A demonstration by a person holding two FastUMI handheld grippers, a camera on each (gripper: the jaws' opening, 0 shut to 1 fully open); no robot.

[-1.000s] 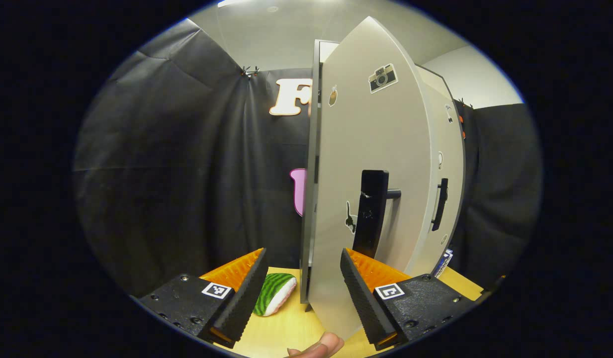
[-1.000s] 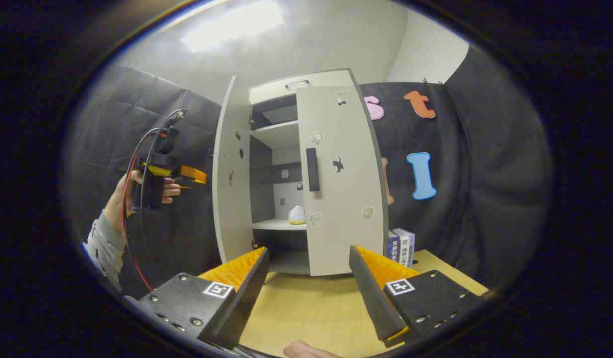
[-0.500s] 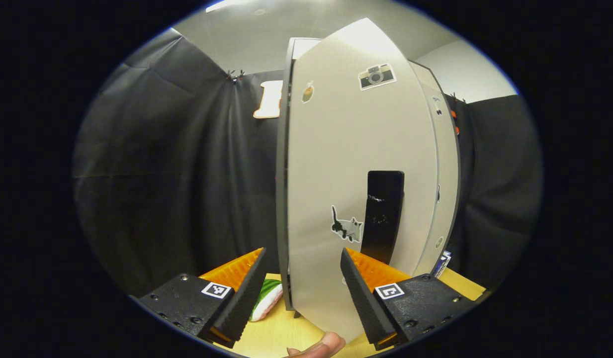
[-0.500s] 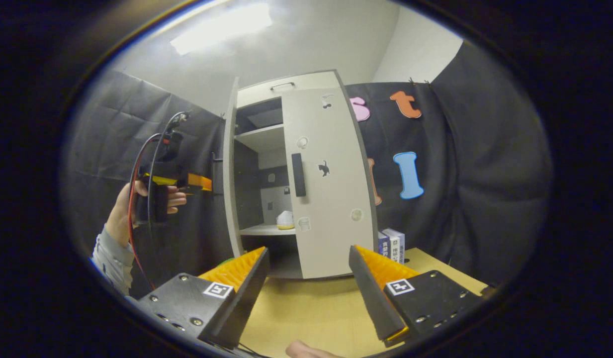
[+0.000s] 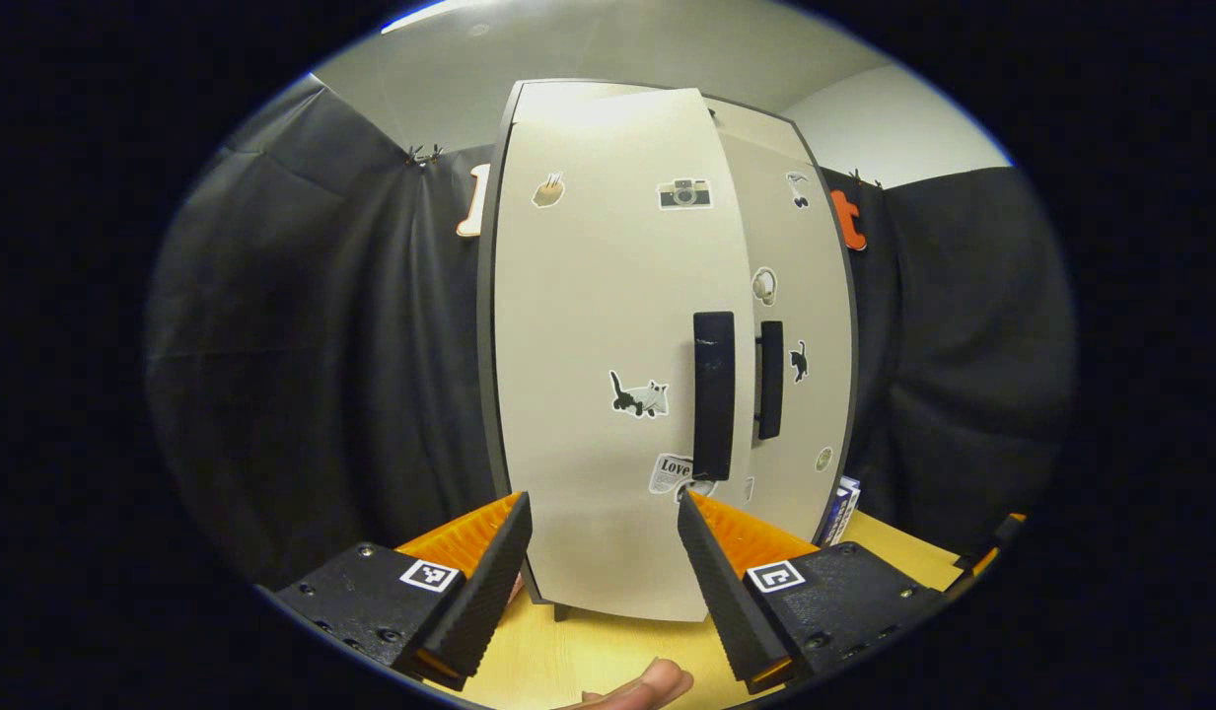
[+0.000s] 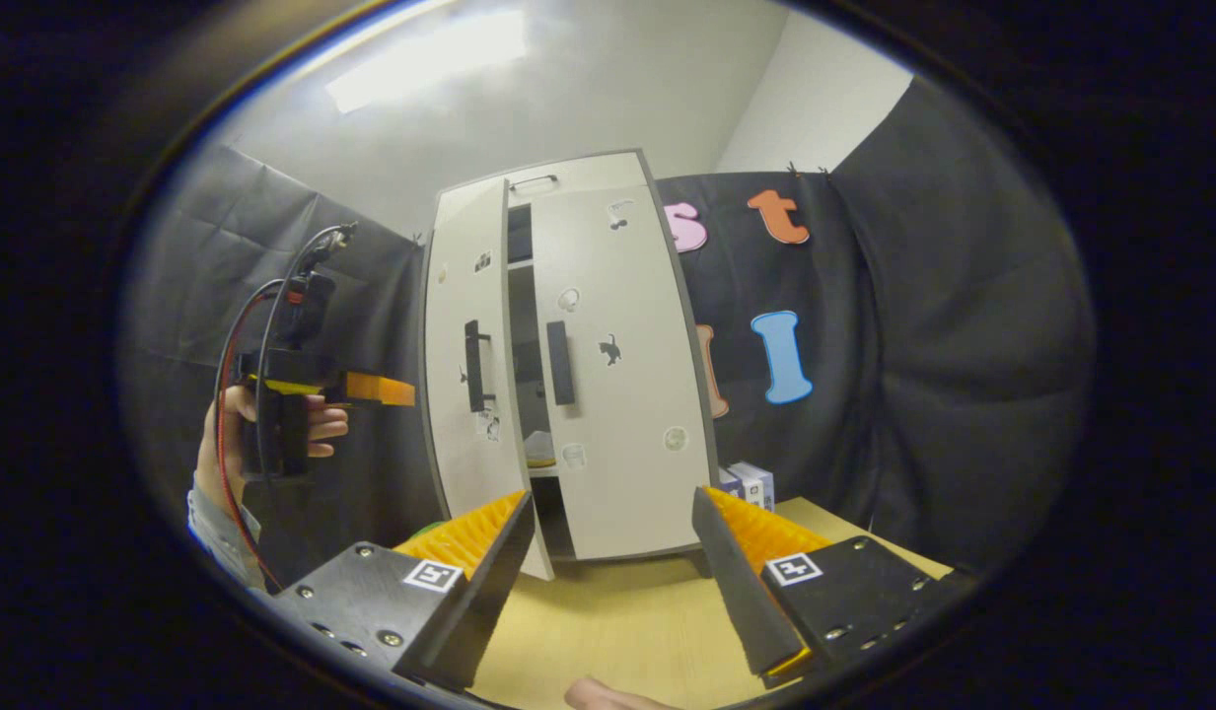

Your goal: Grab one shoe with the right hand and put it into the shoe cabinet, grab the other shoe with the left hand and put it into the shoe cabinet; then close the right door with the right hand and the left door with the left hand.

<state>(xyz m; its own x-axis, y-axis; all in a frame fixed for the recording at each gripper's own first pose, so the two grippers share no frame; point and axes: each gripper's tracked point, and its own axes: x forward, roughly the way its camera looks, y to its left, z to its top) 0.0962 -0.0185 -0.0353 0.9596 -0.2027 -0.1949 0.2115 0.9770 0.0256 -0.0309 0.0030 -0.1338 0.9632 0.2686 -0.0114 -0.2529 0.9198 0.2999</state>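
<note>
Item: shoe cabinet [image 6: 568,365], standing on the wooden table [image 6: 627,631], its right door [image 6: 617,375] lying shut and its left door [image 5: 608,394] hanging slightly ajar, tall axis upright, directly ahead of the left gripper [image 5: 603,562], the nearer tool, whose jaws are gaping wide and empty. The right gripper [image 6: 612,567] is idling farther back, jaws likewise spread on nothing. The shoes are sitting mostly hidden inside; only a pale sliver is showing through the gap.
</note>
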